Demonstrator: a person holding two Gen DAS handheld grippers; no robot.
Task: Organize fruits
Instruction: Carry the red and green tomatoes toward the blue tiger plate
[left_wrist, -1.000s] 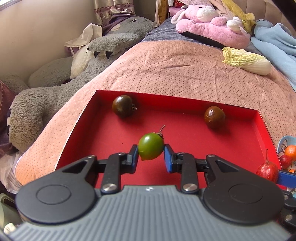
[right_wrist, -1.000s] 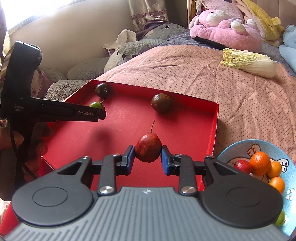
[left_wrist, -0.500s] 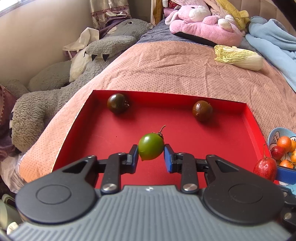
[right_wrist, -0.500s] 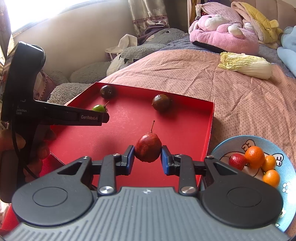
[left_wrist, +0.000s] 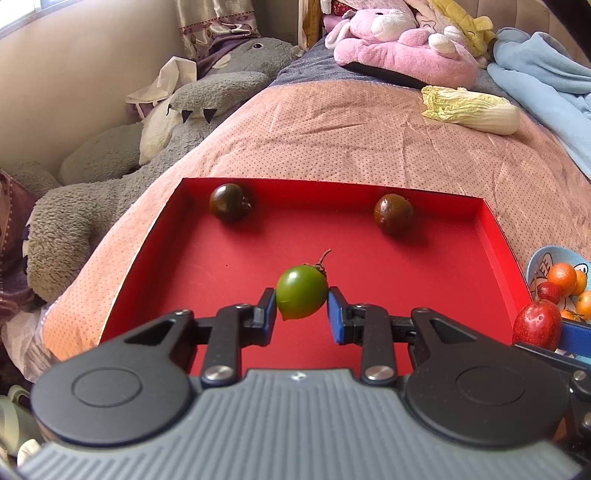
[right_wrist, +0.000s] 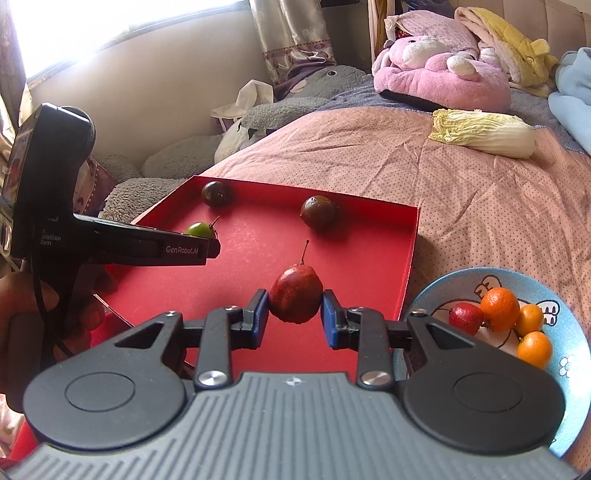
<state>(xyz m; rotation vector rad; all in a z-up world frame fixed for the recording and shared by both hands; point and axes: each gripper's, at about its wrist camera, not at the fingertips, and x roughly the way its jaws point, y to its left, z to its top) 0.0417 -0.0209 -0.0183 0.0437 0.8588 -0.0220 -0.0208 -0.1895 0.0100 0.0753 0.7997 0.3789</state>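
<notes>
My left gripper (left_wrist: 301, 311) is shut on a green tomato (left_wrist: 302, 292) and holds it above the red tray (left_wrist: 495, 229). My right gripper (right_wrist: 294, 316) is shut on a red pear-shaped fruit (right_wrist: 295, 295), held over the tray's (right_wrist: 410, 251) near right part. Two dark brown fruits lie near the tray's far wall, one on the left (left_wrist: 226, 202) and one on the right (left_wrist: 393, 214). A blue bowl (right_wrist: 569, 354) to the right of the tray holds oranges (right_wrist: 499, 304) and a small red fruit (right_wrist: 466, 318).
The tray sits on a pink dotted bedspread (left_wrist: 369, 140). A napa cabbage (left_wrist: 471, 113) lies further back. A pink plush (left_wrist: 402, 55), a blue blanket (left_wrist: 546, 85) and a grey plush (left_wrist: 110, 166) lie around. The left gripper's body (right_wrist: 110, 247) shows in the right wrist view.
Both grippers have drawn back and risen a little with their fruits; the tray and the bowl look further away. Both grips are unchanged.
</notes>
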